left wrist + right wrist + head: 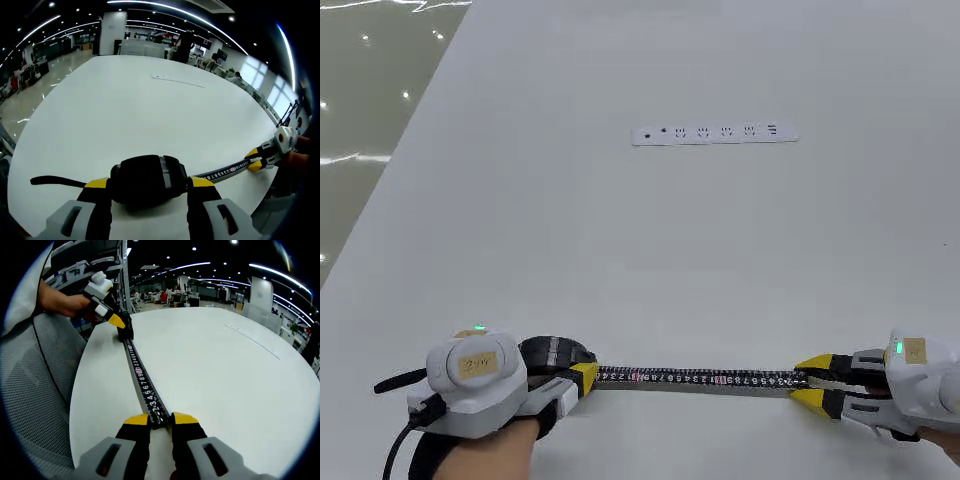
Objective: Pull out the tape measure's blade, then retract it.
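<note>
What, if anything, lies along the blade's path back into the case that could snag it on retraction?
Nothing visible. The blade runs over bare table from the right gripper, shut on its tip, to the case held in the left gripper. The power strip lies well beyond that line.

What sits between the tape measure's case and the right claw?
Just the pulled-out blade, stretched over the white table from the case to the right claw, clear in the head view.
</note>
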Tool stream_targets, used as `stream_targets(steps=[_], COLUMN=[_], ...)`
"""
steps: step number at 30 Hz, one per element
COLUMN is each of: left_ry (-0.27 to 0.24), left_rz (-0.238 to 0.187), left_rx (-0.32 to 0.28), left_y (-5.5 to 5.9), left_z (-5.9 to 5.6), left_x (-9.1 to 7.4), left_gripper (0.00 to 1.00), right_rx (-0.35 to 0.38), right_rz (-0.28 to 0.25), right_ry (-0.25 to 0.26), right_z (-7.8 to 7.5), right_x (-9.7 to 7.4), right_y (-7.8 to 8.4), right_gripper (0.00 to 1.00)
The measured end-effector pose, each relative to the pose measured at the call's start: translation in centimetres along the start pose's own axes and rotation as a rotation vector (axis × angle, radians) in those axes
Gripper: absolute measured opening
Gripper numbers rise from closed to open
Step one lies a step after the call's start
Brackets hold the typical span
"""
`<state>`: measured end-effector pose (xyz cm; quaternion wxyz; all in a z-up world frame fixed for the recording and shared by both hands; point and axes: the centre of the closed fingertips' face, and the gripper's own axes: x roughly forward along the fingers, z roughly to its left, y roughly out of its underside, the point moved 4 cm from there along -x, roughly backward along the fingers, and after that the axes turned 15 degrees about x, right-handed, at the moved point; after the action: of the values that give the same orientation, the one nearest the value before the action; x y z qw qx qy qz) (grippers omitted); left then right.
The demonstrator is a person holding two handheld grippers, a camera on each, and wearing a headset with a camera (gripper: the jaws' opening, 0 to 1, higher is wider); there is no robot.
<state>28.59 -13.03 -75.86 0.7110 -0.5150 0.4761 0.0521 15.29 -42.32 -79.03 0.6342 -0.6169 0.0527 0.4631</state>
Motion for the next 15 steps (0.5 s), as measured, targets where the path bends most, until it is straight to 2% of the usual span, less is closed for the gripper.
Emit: stream_targets(steps=[7,12,15], left_ry=[-0.007,-0.016,-0.022], left_rz=[0.001,0.02,0.026], left_rx=[0.002,0.024,0.017], left_y=[0.02,-0.09,-0.05], left_z=[-0.03,-0.06,-0.07], left_x=[-0.04,0.08,0.01], left_gripper=[0.58,0.58,0.57], right_rx=[0.005,0.005,0.005], right_rz=[-0.001,0.003,0.005], right_ry=[0.003,0.005,0.004], right_z=[0.03,0.1,0.07], right_x=[0.02,0.01,-0.02], right_y=[0.03,-0.09,-0.13], right_gripper=[0.15,0.15,0.15])
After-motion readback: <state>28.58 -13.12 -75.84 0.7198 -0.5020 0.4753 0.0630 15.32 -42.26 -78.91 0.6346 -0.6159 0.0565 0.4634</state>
